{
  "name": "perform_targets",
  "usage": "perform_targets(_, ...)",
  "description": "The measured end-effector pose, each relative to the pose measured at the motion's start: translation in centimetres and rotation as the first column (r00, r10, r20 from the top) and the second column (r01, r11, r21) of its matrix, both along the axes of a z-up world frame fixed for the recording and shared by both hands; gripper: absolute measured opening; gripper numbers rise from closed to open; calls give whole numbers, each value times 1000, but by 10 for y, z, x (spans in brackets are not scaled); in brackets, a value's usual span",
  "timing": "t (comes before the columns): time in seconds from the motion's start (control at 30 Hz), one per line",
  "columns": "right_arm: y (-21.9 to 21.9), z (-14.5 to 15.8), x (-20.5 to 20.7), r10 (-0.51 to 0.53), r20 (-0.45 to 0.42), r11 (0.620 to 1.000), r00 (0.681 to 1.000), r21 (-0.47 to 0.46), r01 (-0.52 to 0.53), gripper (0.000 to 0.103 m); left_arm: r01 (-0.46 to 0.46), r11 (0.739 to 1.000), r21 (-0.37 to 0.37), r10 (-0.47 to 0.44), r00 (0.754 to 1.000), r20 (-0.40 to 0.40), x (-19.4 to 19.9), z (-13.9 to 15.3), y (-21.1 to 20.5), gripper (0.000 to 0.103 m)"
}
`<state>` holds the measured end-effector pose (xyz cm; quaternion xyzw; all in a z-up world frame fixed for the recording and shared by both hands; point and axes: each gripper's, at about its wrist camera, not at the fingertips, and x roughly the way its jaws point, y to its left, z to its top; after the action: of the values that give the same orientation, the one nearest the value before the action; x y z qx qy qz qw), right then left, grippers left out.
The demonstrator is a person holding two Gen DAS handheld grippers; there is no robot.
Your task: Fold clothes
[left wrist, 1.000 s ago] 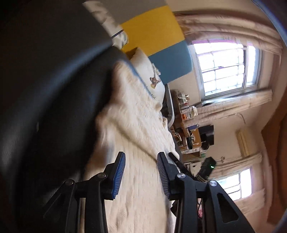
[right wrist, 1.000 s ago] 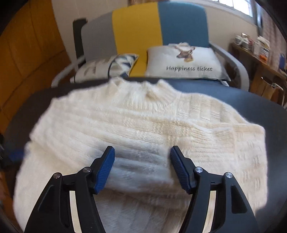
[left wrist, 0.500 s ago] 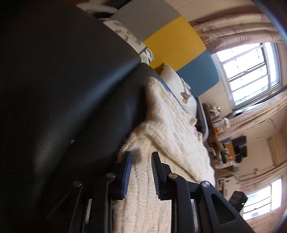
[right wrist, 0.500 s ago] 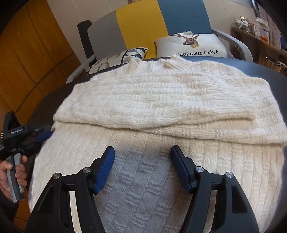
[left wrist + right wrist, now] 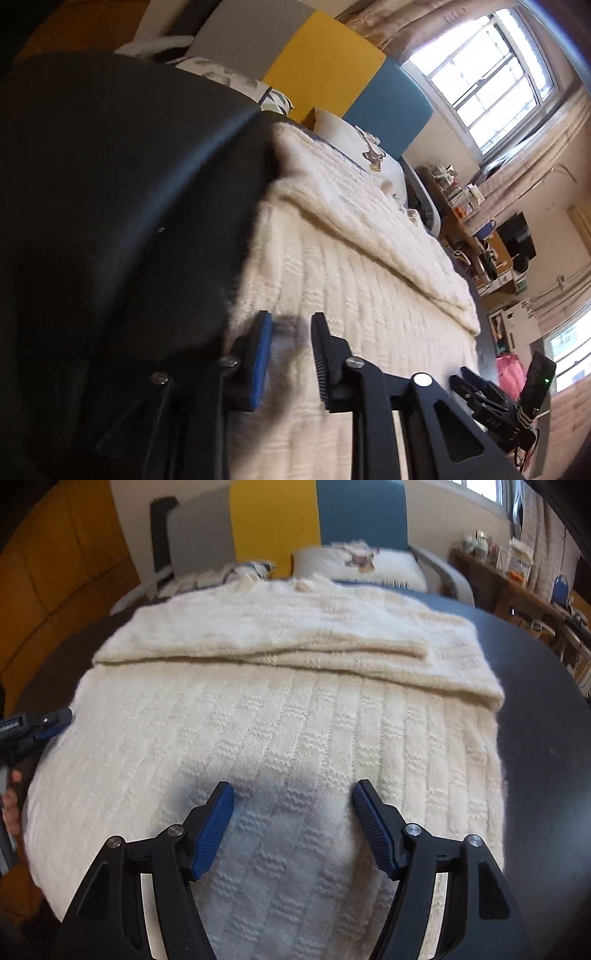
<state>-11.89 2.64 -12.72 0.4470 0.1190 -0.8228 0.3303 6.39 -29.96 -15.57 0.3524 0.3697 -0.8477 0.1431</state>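
Right wrist view: the cream knit sweater (image 5: pixel 288 716) lies flat on the dark round table (image 5: pixel 546 738), its upper part carrying a folded-over sleeve band (image 5: pixel 258 642) across the chest. All positions below are given relative to the sweater.

The right gripper (image 5: pixel 293 812) hovers over the sweater's near hem area with its jaws wide and nothing between them; only its shadow falls on the knit. The left gripper (image 5: pixel 291 354) sits at the sweater's left side edge. Its jaws are narrow and closing, with knit lying between them; whether the pads already press the fabric cannot be told with certainty, as a gap shows on either side.

Risks from this state:
- Shallow bite. The left gripper stands at the very edge, so the fluffy knit may slip out on lifting.
- Single-layer pick. Catching only the top layer would separate front from back and skew the fold.
- Uneven lift. The right gripper holds nothing; raising the left side alone would drag the sweater and disturb the sleeve band.
- Overhang. The sweater reaches close to the table's near rim and could slide off.

Beyond the sweater's collar stand a striped chair (image 5: pixel 280 520) and a printed cushion (image 5: pixel 354 565).
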Motion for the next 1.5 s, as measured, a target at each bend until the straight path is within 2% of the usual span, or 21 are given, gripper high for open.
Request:
perform_targets(0.07, 4, 0, 2, 9, -15, 1000, 1000, -3, -10, 70, 4, 1000, 8, -4, 1000, 15, 1, 7, 0, 23)
perform_targets(0.1, 6, 0, 3, 12, -20, 1000, 1000, -4, -13, 70, 15, 1000, 3, -15, 1000, 9, 2, 13, 2, 32)
perform_targets(0.2, 10, 16, 13, 15, -1, 999, 1000, -44, -15, 71, 81, 996, -36, -83, 996, -45, 6, 33, 20, 35)
perform_targets(0.27, 13, 28, 23, 25, 1, 996, 1000, -80, -24, 71, 143, 988, -55, -145, 989, -24, 1, 29, 35, 35)
perform_targets(0.33, 17, 24, 35, 24, -14, 1000, 1000, 7, -23, 71, 135, 989, -67, -134, 991, 20, 2, 13, 38, 34)
perform_targets(0.37, 20, 22, 40, 22, -20, 999, 1000, 43, -21, 71, 127, 989, -72, -124, 992, 36, 3, 5, 39, 27)
perform_targets(0.4, 29, 16, 44, 12, -13, 1000, 1000, 27, -12, 71, 121, 990, -71, -119, 992, 41, 5, 1, 38, 24)
perform_targets(0.5, 55, -1, 56, -16, 6, 1000, 1000, -23, 16, 72, 117, 992, -54, -115, 993, 32, 7, -1, 31, 23)
perform_targets(0.57, 61, 0, 57, -16, 7, 998, 1000, -63, 17, 72, 127, 991, -50, -125, 991, 44, 3, 1, 27, 21)
perform_targets(0.6, 63, 1, 55, -16, 16, 997, 1000, -77, 17, 72, 134, 990, -47, -132, 990, 46, 3, 3, 27, 26)
perform_targets(0.67, 67, 9, 48, -21, 62, 994, 998, -104, 28, 72, 161, 985, -61, -158, 986, 44, 4, 10, 33, 35)
perform_targets(0.77, 75, 28, 33, -31, 38, 987, 999, -155, 37, 72, 235, 959, -156, -229, 972, 59, 0, 18, 55, 36)
perform_targets(0.87, 83, 34, -3, -46, 72, 975, 996, -216, 60, 72, 275, 945, -176, -259, 960, 107, -3, 8, 64, 35)
perform_targets(0.93, 86, 28, -26, -51, 92, 972, 994, -226, 71, 73, 267, 944, -195, -251, 962, 105, -4, 5, 64, 35)
perform_targets(1.03, 96, -5, -57, -101, 215, 976, 971, -170, 139, 73, 274, 947, -166, -258, 960, 113, -4, 9, 61, 35)
perform_targets(1.1, 104, 0, -62, -89, 231, 965, 969, -222, 142, 73, 269, 945, -187, -250, 961, 118, -7, 16, 60, 35)
perform_targets(1.2, 104, 15, -70, -83, 161, 958, 983, -258, 123, 73, 261, 933, -249, -245, 965, 94, -18, 30, 60, 35)
perform_targets(1.3, 90, 16, -91, -41, 144, 959, 989, -272, 80, 73, 253, 935, -250, -231, 966, 113, -40, 29, 59, 35)
perform_targets(1.4, 80, -5, -107, -20, 175, 981, 984, -189, 53, 73, 221, 946, -238, -179, 966, 185, -54, 12, 51, 35)
perform_targets(1.5, 86, -11, -104, 15, 150, 985, 989, -174, 11, 72, 202, 949, -243, -164, 972, 167, -51, 7, 48, 34)
